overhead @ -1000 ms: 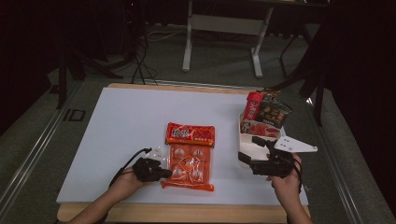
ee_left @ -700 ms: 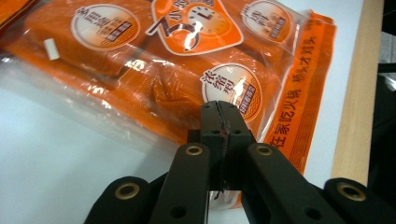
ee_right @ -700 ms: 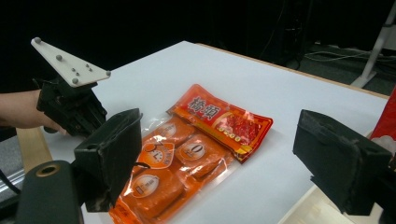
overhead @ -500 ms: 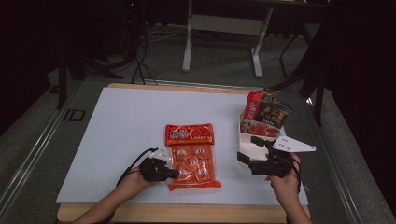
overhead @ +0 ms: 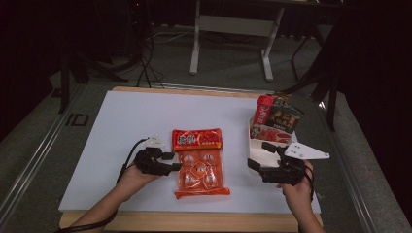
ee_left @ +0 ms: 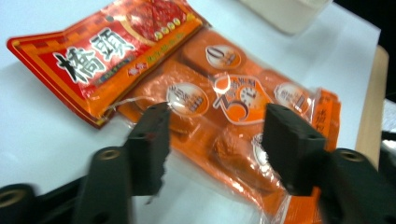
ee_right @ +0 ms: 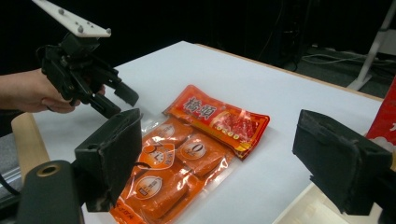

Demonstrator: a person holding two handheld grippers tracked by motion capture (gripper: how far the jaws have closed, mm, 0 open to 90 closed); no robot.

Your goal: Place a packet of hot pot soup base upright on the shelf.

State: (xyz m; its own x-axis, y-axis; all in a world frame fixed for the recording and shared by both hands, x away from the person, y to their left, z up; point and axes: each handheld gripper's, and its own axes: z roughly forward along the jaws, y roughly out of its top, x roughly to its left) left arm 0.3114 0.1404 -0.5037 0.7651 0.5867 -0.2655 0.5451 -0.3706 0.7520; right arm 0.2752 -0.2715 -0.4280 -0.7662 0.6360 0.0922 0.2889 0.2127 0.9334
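We find the orange snack packet (overhead: 200,165) flat on the white table (overhead: 111,141), near the person's edge and about midway between the two hands. The left gripper (overhead: 170,162) sits just beside the packet's left edge; its jaws have just been opening and now stand apart, with no pad pressing the film, although in the left gripper view the packet (ee_left: 210,107) lies in the gap beyond the jaws. The right gripper (overhead: 260,162) hovers well apart from the packet, to its right, with its jaws spread wide and nothing between them; it is in front of a white box (overhead: 262,145) that holds further snack bags (overhead: 277,119). The packet's long axis runs away from the person, with the red printed header at the far end and the clear section of small wrapped pieces at the near end. The high view gives this layout as a whole. The left gripper view resolves the header's black characters and the round labels on the pieces. The right gripper view shows the packet (ee_right: 191,149) from the side and the left gripper (ee_right: 114,100) raised just above the table.
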